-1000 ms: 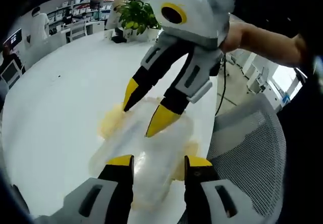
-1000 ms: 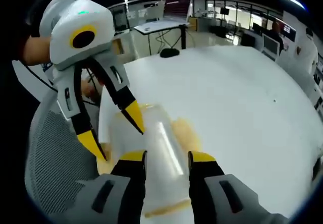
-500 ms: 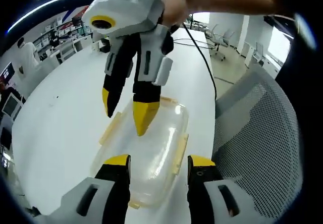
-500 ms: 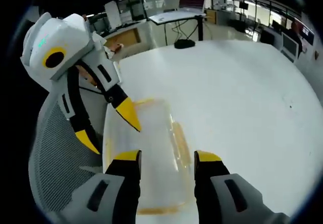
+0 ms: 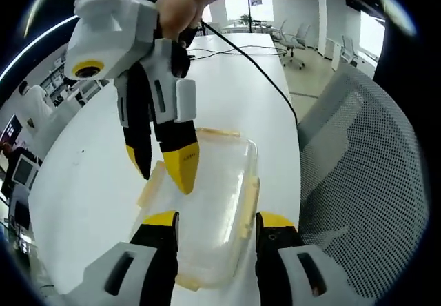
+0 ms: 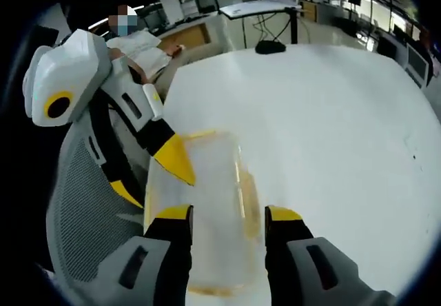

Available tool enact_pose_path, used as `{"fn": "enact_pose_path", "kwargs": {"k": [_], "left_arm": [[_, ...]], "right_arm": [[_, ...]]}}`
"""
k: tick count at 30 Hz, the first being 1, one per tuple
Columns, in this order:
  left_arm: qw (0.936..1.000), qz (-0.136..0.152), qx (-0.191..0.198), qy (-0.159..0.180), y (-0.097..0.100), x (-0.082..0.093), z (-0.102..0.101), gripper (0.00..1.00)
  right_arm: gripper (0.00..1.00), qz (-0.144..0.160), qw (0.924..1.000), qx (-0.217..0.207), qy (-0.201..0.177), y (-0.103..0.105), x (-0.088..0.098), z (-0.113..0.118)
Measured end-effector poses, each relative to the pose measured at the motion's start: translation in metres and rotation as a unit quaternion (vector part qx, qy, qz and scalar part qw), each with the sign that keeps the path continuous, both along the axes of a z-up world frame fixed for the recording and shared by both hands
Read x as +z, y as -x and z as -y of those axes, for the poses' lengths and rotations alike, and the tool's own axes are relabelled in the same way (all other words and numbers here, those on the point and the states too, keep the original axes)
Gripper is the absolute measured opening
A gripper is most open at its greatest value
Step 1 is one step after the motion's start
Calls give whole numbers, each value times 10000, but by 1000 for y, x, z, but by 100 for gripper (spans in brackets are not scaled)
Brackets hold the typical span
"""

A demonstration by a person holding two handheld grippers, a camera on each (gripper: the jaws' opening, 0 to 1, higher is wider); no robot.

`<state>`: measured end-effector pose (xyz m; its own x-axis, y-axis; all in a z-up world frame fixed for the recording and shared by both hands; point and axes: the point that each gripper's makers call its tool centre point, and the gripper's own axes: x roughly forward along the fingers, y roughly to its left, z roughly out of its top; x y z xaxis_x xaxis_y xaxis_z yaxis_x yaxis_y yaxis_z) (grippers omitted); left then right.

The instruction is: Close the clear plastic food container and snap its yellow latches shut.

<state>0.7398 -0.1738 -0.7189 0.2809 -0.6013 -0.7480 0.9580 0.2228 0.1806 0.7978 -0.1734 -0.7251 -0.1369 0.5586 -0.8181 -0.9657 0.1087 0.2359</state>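
Both grippers rising off container (image 5: 207, 209) at table (image 5: 89, 182) edge, jaws apart, empty; lid seated, latches (image 5: 247, 206) pending.

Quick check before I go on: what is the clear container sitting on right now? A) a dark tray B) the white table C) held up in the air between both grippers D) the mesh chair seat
B: the clear container with its yellow latches lies flat on the white table, beside the mesh chair.
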Motion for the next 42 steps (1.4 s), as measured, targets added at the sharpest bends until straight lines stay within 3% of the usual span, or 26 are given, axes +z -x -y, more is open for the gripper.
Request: {"fn": "enact_pose_path", "kwargs": {"k": [9, 15, 27, 28, 29, 30, 33, 34, 35, 42], "left_arm": [[9988, 364, -276, -152, 0, -3, 4, 41], [9973, 552, -426, -211, 0, -5, 6, 42], [9963, 677, -469, -227, -2, -6, 8, 41], [9962, 728, -431, -217, -2, -7, 8, 41], [9916, 1171, -347, -426, -14, -2, 2, 38], [9940, 953, -411, -333, -3, -8, 9, 38], [9936, 953, -486, -354, -4, -5, 11, 37], [9940, 949, -427, -330, -5, -5, 11, 37], [9938, 958, -447, -331, -6, -5, 10, 37], [9939, 958, -467, -299, -4, -6, 11, 38]], "right_arm": [[37, -367, 9992, 98, 98, 4, -2, -3], [41, -532, 9983, 198, 148, 7, -5, -5], [40, -582, 9976, 280, 232, 10, -7, -5], [40, -580, 9976, 277, 246, 10, -7, -5], [39, -555, 9980, 221, 210, 9, -7, -7], [39, -580, 9977, 241, 265, 11, -8, -5], [36, -735, 9962, 284, 373, 18, -9, -1], [36, -594, 9976, 255, 227, 7, -9, -8], [36, -644, 9971, 311, 263, 6, -10, -8], [38, -648, 9969, 286, 328, 11, -7, -6]]}}
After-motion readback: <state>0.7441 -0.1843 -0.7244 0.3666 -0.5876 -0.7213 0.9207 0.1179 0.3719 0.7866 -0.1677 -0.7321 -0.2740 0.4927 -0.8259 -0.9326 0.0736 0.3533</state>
